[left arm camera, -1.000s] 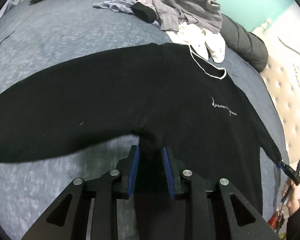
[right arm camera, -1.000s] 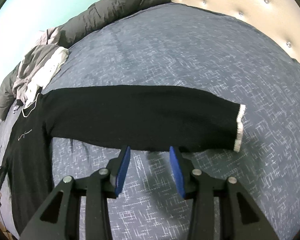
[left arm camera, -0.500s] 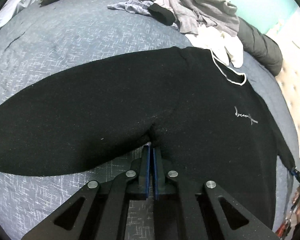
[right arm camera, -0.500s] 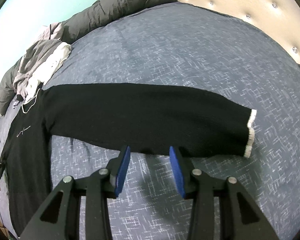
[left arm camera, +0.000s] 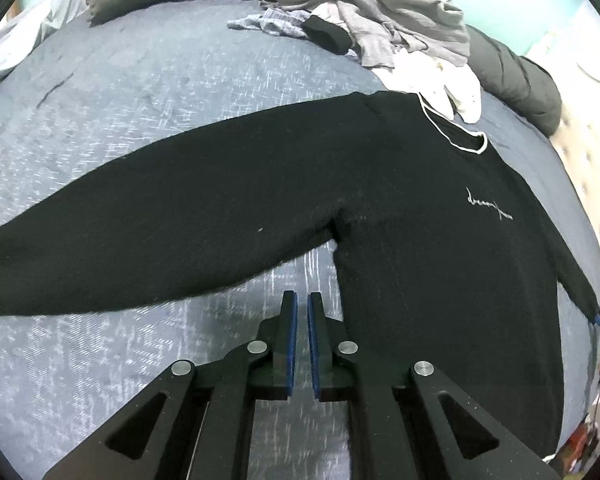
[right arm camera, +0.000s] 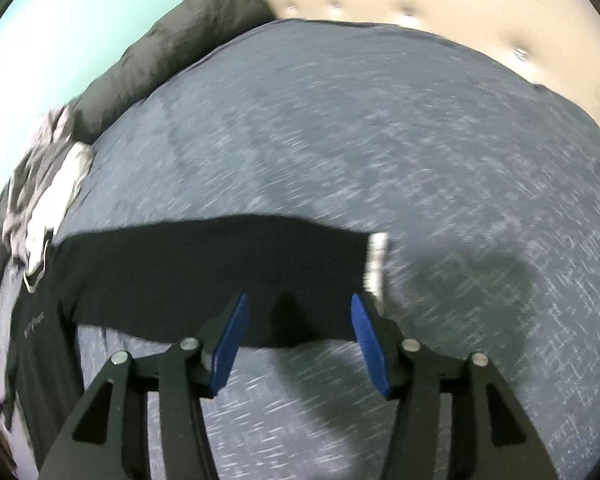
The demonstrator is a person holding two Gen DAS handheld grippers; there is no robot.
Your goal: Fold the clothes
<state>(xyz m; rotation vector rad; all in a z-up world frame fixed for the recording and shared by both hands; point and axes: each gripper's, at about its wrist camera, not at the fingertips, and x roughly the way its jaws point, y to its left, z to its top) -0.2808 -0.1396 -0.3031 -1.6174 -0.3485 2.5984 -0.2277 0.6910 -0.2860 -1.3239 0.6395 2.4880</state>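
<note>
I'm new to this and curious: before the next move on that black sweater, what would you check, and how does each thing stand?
1. Black sweater spread flat on the bed: ok.
2. Left gripper holding fabric: not ok; shut, nothing between its pads, just off the armpit.
3. Right gripper ready: ok; jaws opening over the sleeve near the white cuff, not yet gripping.
4. Clothes pile apart from the sweater: not ok; it overlaps the collar.
5. Right view sharp: not ok, blurred.

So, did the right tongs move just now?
Yes. The right tongs slid along the black sleeve toward its white cuff, which now sits right beside them instead of farther off. The jaws are opening over the sleeve, not pinching it.
</note>
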